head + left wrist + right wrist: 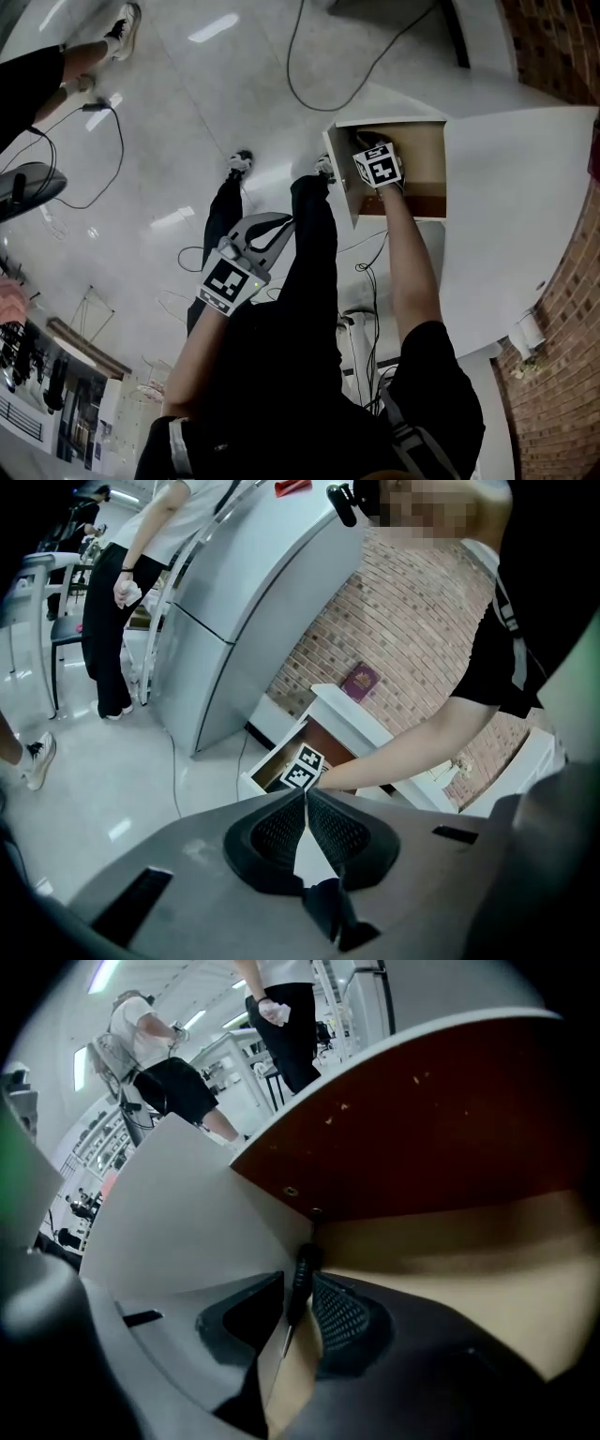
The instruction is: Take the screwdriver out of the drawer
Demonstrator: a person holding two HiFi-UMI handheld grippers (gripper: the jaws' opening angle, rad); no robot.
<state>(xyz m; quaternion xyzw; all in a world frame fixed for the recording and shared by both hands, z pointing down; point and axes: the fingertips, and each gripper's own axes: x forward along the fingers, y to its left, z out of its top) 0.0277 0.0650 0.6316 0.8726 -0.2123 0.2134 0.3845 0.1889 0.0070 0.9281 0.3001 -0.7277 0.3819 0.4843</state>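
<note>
Right tongs (298,1285) pinch the black screwdriver (305,1265) inside the open drawer (469,1241); left tongs (306,793) closed, empty.

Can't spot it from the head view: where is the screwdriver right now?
In the right gripper view, the screwdriver sits between the right gripper jaws, inside the drawer at the corner where its white side wall meets the dark red panel.

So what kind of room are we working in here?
Probably a lab set up as a mock kitchen: a grey fridge stands beside a brick wall, and cables trail loose over the glossy floor.
</note>
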